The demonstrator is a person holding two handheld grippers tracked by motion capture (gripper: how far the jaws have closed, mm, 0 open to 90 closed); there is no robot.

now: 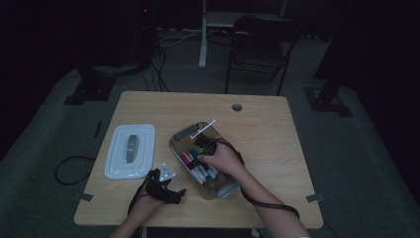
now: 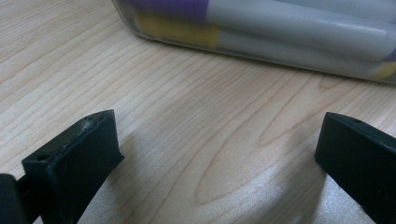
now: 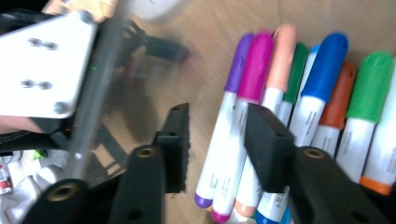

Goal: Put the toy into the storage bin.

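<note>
1. Markers lying side by side in clear plastic bin, mid-worktop; caps purple, magenta, peach, green, blue, orange.
2. Right tool lowered into bin, jaws partly apart, straddling purple-capped marker and magenta-capped marker; pads not seen pressing on either barrel. Grip not closed.
3. Right hand over bin's middle, cable trailing back along forearm.
4. Left tool resting low on worktop just beside bin's near-left side, jaws wide apart, nothing between but bare wood.
5. Through bin wall from left gripper view: grey barrels, yellow and purple caps.
6. Left hand at near edge of worktop, grey three-cornered plate on top of tool.
7. White lid flat on worktop, left of bin, apart from it.
8. White marker propped across bin's far rim.
9. Beyond worktop: dark folding chair, floor cables.
</note>
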